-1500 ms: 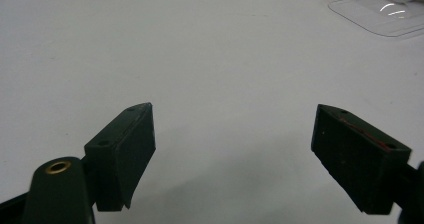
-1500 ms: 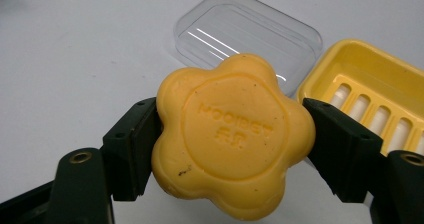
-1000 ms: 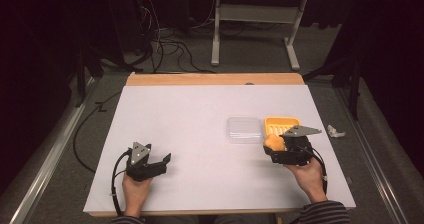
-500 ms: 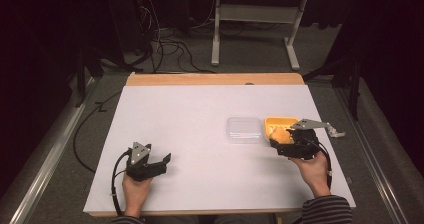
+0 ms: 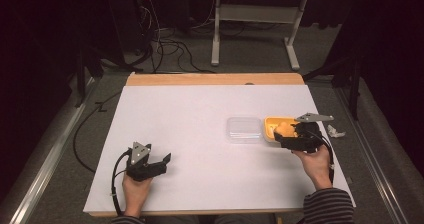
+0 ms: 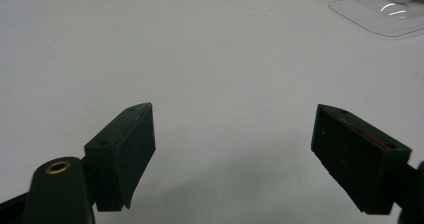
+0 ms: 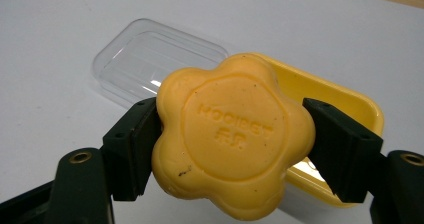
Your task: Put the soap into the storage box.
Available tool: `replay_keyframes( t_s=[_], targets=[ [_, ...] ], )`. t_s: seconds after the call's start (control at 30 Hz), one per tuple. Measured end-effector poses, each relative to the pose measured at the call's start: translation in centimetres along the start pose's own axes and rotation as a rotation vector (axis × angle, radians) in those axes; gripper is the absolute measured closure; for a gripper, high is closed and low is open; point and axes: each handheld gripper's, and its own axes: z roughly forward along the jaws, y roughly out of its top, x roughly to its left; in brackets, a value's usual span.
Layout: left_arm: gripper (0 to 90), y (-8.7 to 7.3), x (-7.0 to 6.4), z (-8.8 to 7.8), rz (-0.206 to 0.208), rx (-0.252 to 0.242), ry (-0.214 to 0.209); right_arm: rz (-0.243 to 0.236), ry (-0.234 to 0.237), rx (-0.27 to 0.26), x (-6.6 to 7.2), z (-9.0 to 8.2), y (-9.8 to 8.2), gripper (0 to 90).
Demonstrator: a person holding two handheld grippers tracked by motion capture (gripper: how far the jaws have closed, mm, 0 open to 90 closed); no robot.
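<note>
The right gripper (image 7: 235,149) clamps a flower-shaped yellow soap bar (image 7: 232,141) by its sides, stamped face up, which leaves the underside free to settle flat. It hangs just over the near rim of the yellow soap dish (image 7: 345,96), so the drop looks close. The clear lid (image 7: 150,66) lies beside the dish, out of the way until the soap is in. The left gripper (image 6: 235,149) rests low at the near left, jaws wide and empty, seemingly waiting. The worktop (image 5: 200,134) is plain white with a wooden far edge; the room beyond is dark, with cables on the floor (image 5: 170,49).
</note>
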Motion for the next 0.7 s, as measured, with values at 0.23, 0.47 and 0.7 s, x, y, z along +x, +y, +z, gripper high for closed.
replay_keyframes(
  t_s=[0.23, 0.47, 0.7],
  targets=[
    [18.2, 0.0, 0.0, 0.0, 0.0, -0.001, -0.001, 0.017, -0.019, 0.01, -0.7, 0.6, 0.3, 27.2],
    [18.2, 0.0, 0.0, 0.0, 0.0, -0.001, -0.002, 0.031, -0.032, 0.025, -1.2, 1.3, 0.4, 27.1],
    [18.2, 0.0, 0.0, 0.0, -0.001, 0.0, -0.002, 0.049, -0.045, 0.042, -1.6, 2.1, 0.7, 27.1]
  ],
)
